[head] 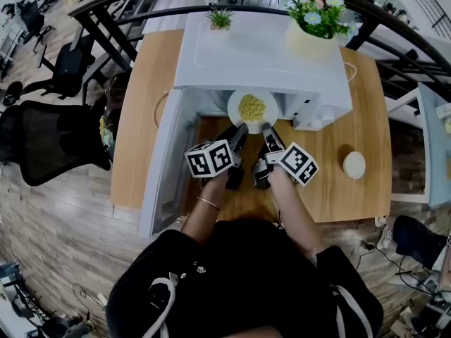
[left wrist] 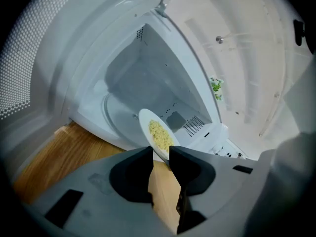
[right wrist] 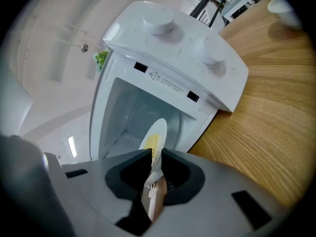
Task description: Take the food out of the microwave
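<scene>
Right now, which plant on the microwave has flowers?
The bigger plant in the pale pot, at the microwave's right back corner. The small spiky one to its left is only green.

No words legible. Microwave (right wrist: 187, 43), centre of right gripper view: label (right wrist: 165, 81) with warning triangle and print line, too small to read. Cubes (head: 210, 158), lower centre of head view: black-white square markers only.

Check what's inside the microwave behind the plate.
The left gripper view shows the microwave with bare walls and a round tray, nothing else. The plate of food at its mouth covers a patch of floor, and in the head view the roof hides the inside.
</scene>
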A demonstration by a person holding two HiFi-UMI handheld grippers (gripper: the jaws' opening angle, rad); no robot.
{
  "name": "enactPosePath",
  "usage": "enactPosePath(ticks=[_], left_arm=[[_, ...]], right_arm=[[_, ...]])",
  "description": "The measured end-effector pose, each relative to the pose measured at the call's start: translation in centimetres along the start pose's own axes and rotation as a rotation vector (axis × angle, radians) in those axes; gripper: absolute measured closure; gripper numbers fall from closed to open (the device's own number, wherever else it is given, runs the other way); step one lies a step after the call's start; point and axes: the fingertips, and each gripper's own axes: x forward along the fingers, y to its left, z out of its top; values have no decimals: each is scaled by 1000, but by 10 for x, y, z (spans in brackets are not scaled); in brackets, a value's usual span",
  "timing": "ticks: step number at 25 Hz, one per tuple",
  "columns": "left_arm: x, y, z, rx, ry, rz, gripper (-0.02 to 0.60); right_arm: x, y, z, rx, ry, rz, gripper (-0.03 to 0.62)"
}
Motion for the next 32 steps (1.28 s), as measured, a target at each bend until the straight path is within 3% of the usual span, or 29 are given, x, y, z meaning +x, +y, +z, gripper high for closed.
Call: enactPosePath(ticks=[12, 26, 32], left_arm=[[-40, -58, -28, 39, -50, -37, 476], [-92, -110, -58, 92, -116, -66, 476], [-107, -122, -71, 117, -120, -74, 476]], right_arm=[[-73, 20, 6, 11, -33, 99, 537], [-148, 48, -1, -115, -51, 211, 536], [-170, 48, -8, -106, -60, 229, 534]])
